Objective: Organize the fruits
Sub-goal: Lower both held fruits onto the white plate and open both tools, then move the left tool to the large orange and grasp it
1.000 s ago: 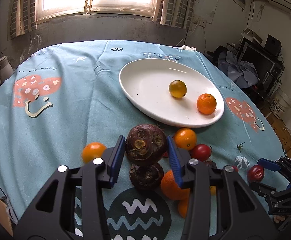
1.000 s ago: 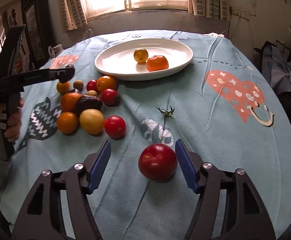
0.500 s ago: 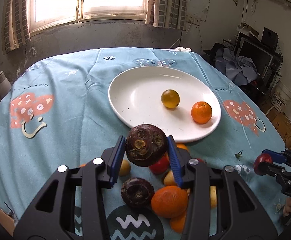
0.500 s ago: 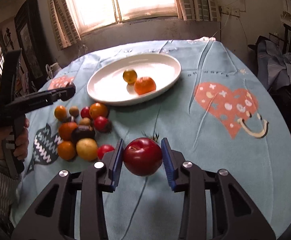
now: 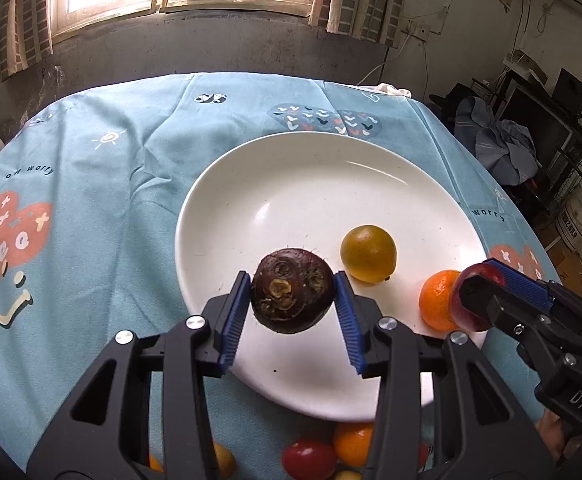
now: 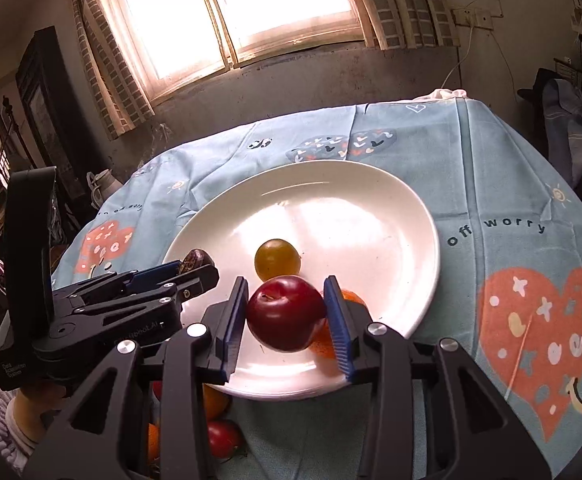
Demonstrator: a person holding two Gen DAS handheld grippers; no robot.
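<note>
My left gripper (image 5: 291,312) is shut on a dark purple-brown round fruit (image 5: 291,290) and holds it above the near part of the white plate (image 5: 291,184). My right gripper (image 6: 287,320) is shut on a red apple (image 6: 285,312) above the plate's (image 6: 391,240) near edge. A yellow-green fruit (image 5: 367,253) and an orange (image 5: 437,300) lie on the plate. In the left wrist view the right gripper (image 5: 487,286) with the apple shows at the right. In the right wrist view the left gripper (image 6: 189,270) shows at the left.
Loose fruits lie on the blue tablecloth (image 5: 91,200) just in front of the plate: a red one (image 5: 309,460), an orange one (image 5: 351,442), and others half hidden behind my fingers. A wall with a window stands beyond the table's far edge. Clutter stands to the right.
Both grippers have moved forward with their fruits, from over the loose pile and the cloth to above the plate. The right gripper closed on the red apple and lifted it.
</note>
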